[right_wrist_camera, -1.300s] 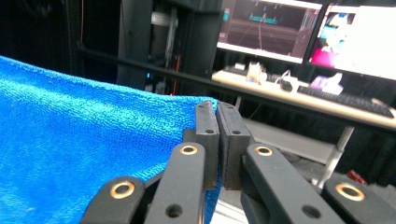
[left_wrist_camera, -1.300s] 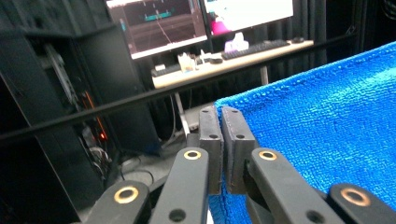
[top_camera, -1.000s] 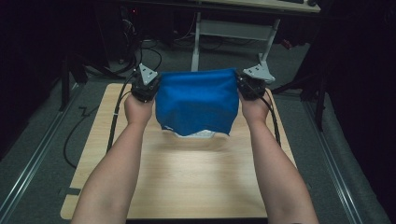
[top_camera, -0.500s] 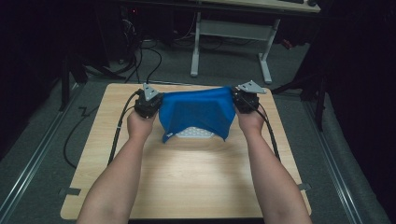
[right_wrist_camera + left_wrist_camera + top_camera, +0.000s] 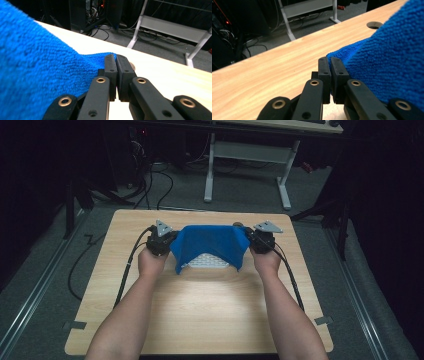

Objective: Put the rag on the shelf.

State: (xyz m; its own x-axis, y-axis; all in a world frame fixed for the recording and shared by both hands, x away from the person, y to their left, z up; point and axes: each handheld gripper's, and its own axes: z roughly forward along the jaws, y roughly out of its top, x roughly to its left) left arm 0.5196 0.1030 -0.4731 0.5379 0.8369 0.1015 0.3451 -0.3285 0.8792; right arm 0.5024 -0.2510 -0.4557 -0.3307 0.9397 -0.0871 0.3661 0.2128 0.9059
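A blue towel (image 5: 209,245) hangs stretched between my two grippers over the far half of the wooden table (image 5: 200,310). Its lower edge drapes onto the tabletop, where a white patterned underside (image 5: 207,261) shows. My left gripper (image 5: 161,240) is shut on the towel's left corner (image 5: 337,53). The right gripper (image 5: 260,239) is shut on the right corner (image 5: 105,56). In the left gripper view the jaws (image 5: 329,65) pinch the blue cloth (image 5: 387,65), and in the right gripper view the gripper (image 5: 115,62) does the same with the towel (image 5: 37,70) spreading off to the left.
A round hole (image 5: 374,25) sits in the tabletop near the far edge. Cables (image 5: 127,270) trail from both grippers along the table. Beyond the table stands a white desk frame (image 5: 250,160) on a grey floor with loose wires.
Both hands have come down with the towel held taut. The cloth hung high in the air before; now its lower part lies on the table.
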